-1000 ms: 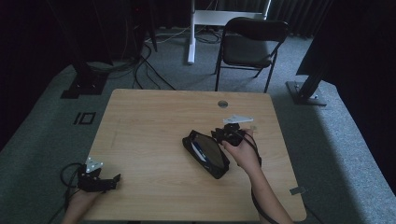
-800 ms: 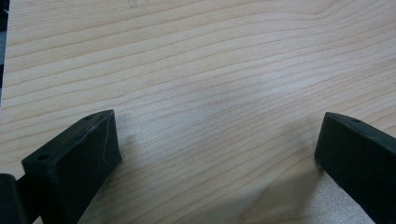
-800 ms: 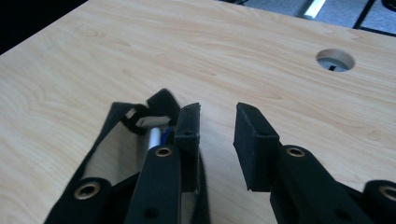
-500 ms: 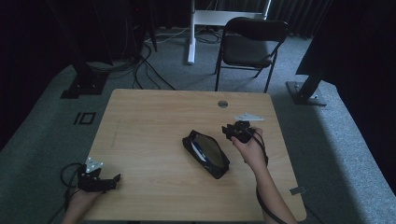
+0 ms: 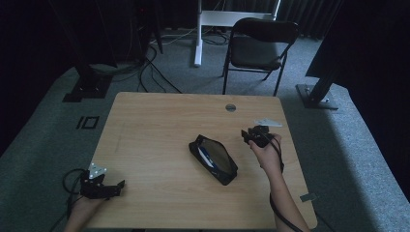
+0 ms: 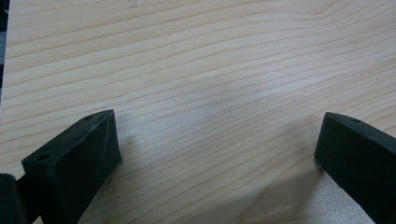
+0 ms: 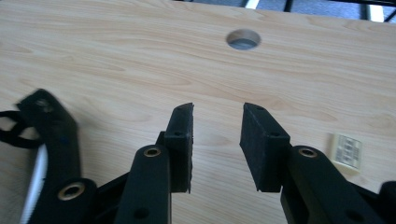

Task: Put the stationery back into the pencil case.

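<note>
A black zip pouch (image 5: 214,157) lies open in the middle of the wooden table (image 5: 159,121), with something blue and white inside. My right gripper (image 5: 247,137) hovers just right of the pouch, apart from it. In the right gripper view its jaws (image 7: 218,116) stand a little apart over bare wood with nothing between them; they have just been opening. My left gripper (image 5: 107,186) rests at the table's near left corner. Its jaws (image 6: 215,154) are spread wide over bare wood.
A round cable hole (image 7: 243,38) lies ahead of the right gripper, and a small pale block (image 7: 346,150) sits on the wood to its right. A black chair (image 5: 258,46) stands beyond the far edge. Cables and stand bases lie on the floor.
My right gripper has moved rightward, off the pouch's right end. The pouch and my left gripper have stayed in place.
</note>
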`<state>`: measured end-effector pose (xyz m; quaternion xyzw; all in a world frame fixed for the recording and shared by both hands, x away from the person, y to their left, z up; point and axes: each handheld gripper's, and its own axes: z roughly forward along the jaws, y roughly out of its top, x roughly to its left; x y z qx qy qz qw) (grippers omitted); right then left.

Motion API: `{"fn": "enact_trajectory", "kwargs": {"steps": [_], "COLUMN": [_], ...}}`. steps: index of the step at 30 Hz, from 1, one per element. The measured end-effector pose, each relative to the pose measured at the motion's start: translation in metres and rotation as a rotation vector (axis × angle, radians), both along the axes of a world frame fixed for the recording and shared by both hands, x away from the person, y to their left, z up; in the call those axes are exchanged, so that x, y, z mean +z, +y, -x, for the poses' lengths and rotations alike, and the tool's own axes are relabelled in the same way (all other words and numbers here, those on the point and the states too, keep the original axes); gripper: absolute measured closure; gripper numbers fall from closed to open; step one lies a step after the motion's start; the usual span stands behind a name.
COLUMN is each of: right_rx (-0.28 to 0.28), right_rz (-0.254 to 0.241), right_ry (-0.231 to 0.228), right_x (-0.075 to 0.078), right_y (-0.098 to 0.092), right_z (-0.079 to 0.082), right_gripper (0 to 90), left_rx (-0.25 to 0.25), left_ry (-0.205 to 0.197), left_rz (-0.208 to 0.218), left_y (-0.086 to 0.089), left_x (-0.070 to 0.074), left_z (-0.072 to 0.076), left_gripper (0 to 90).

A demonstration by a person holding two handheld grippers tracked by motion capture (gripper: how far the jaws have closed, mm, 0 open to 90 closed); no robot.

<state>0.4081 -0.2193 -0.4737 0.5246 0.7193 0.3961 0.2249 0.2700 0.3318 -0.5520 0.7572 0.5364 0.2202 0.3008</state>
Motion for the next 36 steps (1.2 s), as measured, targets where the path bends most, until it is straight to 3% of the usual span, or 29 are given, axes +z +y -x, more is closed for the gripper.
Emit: {"fn": "enact_trajectory", "kwargs": {"steps": [4, 14, 23, 36], "right_rx": [-0.026, -0.085, -0.146, -0.228], "right_rz": [0.020, 0.007, -0.002, -0.003], "right_ry": [0.003, -0.026, -0.012, 0.027], "right_x": [-0.006, -0.020, -0.029, -0.044], "right_y": [-0.009, -0.029, -0.045, -0.071], "right_z": [-0.002, -0.007, -0.010, -0.012], "right_gripper": [61.4, 43.5, 37.6, 36.3], "left_rx": [0.000, 0.000, 0.000, 0.000], "left_ry": [0.000, 0.000, 0.000, 0.000], "left_rz": [0.000, 0.000, 0.001, 0.000], "left_y": [0.000, 0.000, 0.000, 0.000], "left_x": [0.000, 0.000, 0.000, 0.000], "left_z": [0.000, 0.000, 0.000, 0.000], "left_gripper": [0.1, 0.1, 0.1, 0.1]}}
